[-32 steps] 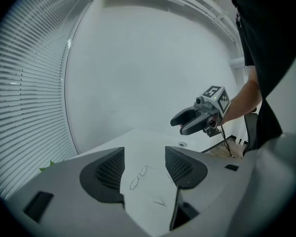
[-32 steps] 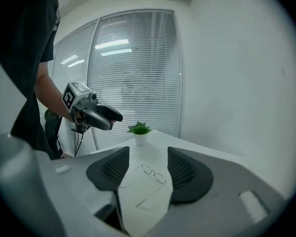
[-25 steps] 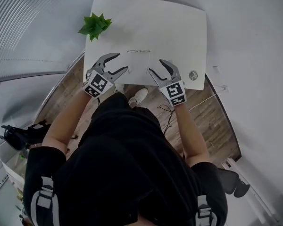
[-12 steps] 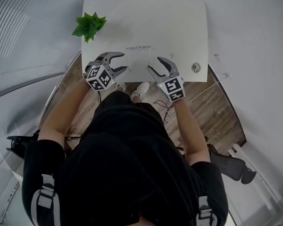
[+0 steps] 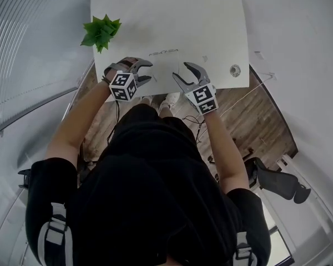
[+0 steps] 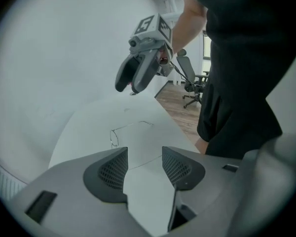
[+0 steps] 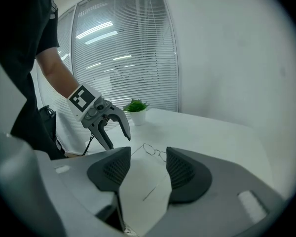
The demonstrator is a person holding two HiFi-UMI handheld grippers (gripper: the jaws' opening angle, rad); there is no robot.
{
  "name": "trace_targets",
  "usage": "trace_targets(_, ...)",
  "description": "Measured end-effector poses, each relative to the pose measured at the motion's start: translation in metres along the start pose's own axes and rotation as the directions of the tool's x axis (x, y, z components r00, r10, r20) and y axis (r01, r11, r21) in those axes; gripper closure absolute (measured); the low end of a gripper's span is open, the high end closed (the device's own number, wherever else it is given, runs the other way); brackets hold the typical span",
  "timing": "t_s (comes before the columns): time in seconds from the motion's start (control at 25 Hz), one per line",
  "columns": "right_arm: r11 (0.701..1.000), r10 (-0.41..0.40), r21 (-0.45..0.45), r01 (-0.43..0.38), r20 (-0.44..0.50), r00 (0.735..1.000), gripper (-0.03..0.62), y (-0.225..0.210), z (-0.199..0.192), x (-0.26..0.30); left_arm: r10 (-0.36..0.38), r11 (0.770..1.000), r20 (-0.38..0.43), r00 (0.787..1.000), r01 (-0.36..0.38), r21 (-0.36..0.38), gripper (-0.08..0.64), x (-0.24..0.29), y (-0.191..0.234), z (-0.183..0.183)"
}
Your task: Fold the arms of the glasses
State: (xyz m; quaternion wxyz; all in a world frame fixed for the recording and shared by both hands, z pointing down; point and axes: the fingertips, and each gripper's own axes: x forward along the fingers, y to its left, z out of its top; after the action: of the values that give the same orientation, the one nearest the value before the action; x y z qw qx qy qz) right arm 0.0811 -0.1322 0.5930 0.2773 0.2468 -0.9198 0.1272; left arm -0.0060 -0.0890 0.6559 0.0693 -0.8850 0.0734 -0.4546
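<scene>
While the glasses (image 5: 164,52) lay unfolded on the table (image 5: 211,15), right of the plant (image 5: 101,31), the left gripper (image 5: 149,71) had just been closing its jaws, yet stood wide and empty; the right gripper (image 5: 181,71) gaped empty. They looked light, thin and bendable, probably best pinched mid-arm.

The person wears a black short-sleeved top (image 5: 150,170) with grey straps (image 5: 53,231) at the shoulders, and the left gripper (image 5: 146,71) and right gripper (image 5: 179,72) each have 2 curved grey jaws, dark mesh-textured pads (image 6: 108,174) and a cube (image 5: 124,87) of black-and-white square markers.
</scene>
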Motion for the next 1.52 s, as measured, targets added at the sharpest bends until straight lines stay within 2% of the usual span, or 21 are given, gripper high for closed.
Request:
trace_targets(0.12, 1.0, -0.001, 0.027, 0.001, 0.004, 1.0, 0.354, 0.002, 0.004, 0.003, -0.061, 0.994, -0.036, 0.997, 0.064, 0.091, 0.357, 0.011, -0.008, -0.005)
trace_targets(0.32, 0.999, -0.017, 0.047, 0.018, -0.022, 1.0, 0.354, 0.001, -0.006, 0.007, -0.144, 0.97, -0.08, 0.986, 0.157, 0.186, 0.38, 0.027, -0.017, -0.012)
trace_targets(0.44, 0.998, -0.024, 0.064, 0.025, -0.018, 1.0, 0.356, 0.001, -0.007, 0.007, -0.195, 0.95, -0.122, 0.973, 0.218, 0.224, 0.397, 0.037, -0.022, -0.018)
trace_targets(0.76, 0.994, -0.031, 0.101, 0.036, -0.051, 0.998, 0.362, 0.002, -0.024, 0.01, -0.272, 0.906, -0.186, 0.944, 0.317, 0.281, 0.42, 0.054, -0.035, -0.027)
trace_targets(0.84, 0.994, -0.032, 0.107, 0.038, -0.059, 0.998, 0.362, 0.003, -0.026, 0.01, -0.272, 0.898, -0.198, 0.942, 0.323, 0.3, 0.438, 0.057, -0.037, -0.029)
trace_targets(1.28, 0.991, -0.043, 0.122, 0.051, -0.069, 0.997, 0.367, 0.006, -0.033, 0.009, -0.219, 0.878, -0.184, 0.958, 0.276, 0.391, 0.53, 0.058, -0.037, -0.017)
trace_targets(1.52, 0.987, -0.063, 0.137, 0.083, -0.148, 0.987, 0.387, -0.005, -0.061, 0.021, -0.204, 0.886, -0.161, 0.966, 0.252, 0.39, 0.537, 0.056, -0.038, -0.017)
